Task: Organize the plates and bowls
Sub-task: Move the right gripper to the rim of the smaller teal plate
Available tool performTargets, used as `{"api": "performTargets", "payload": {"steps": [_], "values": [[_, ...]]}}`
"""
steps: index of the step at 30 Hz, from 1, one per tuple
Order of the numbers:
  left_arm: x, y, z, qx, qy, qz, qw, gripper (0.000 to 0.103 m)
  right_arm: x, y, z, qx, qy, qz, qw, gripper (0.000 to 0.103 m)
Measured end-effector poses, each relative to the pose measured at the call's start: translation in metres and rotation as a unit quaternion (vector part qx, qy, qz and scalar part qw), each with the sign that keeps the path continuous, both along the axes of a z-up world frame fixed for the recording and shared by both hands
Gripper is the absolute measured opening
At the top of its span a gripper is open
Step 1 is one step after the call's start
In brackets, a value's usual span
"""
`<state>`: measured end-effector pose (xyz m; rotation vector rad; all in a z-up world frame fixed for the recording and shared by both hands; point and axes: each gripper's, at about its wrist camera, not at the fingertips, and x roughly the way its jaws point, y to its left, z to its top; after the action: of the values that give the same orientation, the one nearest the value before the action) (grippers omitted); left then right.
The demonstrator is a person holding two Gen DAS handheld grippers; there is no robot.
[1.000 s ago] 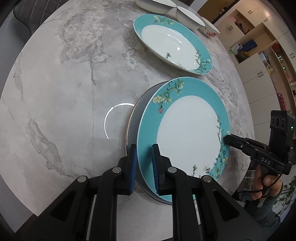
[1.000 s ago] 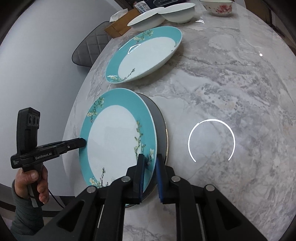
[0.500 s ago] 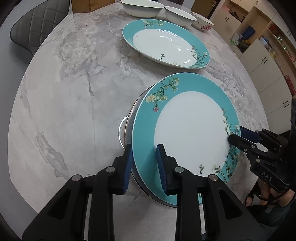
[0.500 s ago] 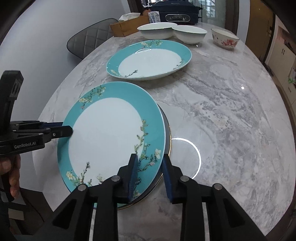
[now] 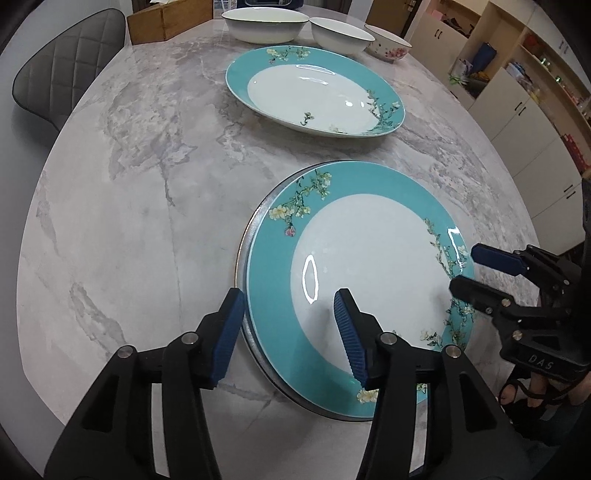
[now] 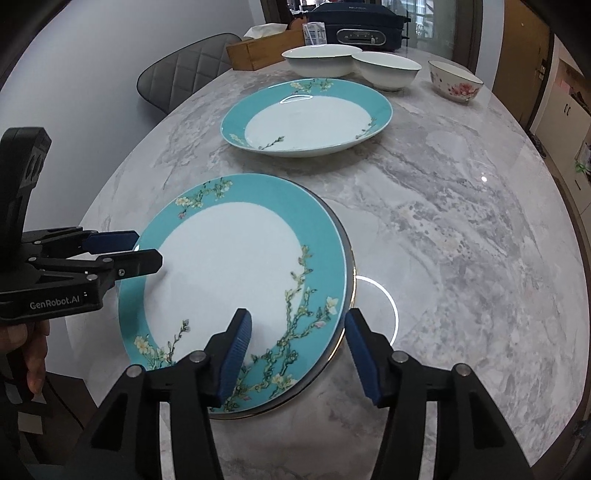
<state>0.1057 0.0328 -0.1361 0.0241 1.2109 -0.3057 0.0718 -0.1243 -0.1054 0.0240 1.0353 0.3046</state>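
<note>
The blue plate [image 5: 369, 266] now sits on the grey plate [image 5: 255, 229] on the surface [image 5: 129, 184], both hand-held grippers, left [image 5: 288, 332] and right [image 6: 295, 347], are opening off it, and another blue plate [image 6: 306, 118] and three bowls [image 6: 388, 70] still wait.

Near plate [image 5: 369, 258] sits stacked on a lower plate [image 5: 255, 221] at table [image 5: 129, 184] near edge. Second plate [image 5: 314, 92] lies behind it, apart. Three bowls in a row behind that: large bowl [image 5: 266, 24], middle bowl [image 5: 341, 35] touching it, small bowl [image 5: 388, 46] rightmost. Box [image 5: 166, 20] behind-left of bowls. Chair [image 5: 62, 70] off table's left.
</note>
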Motion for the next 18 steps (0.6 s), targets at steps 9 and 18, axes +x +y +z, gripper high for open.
{"api": "performTargets", "payload": {"steps": [9,18], "values": [[0.003,0.052,0.014,-0.095,-0.003,0.044,0.9945,0.074,0.015,-0.053,0.037,0.096,-0.021,-0.032,0.995,0.089],[0.055,0.086,0.028,-0.127,-0.033,0.089,0.9873,0.103,0.077,-0.109,0.038,0.257,0.028,-0.053,0.964,0.103]]}}
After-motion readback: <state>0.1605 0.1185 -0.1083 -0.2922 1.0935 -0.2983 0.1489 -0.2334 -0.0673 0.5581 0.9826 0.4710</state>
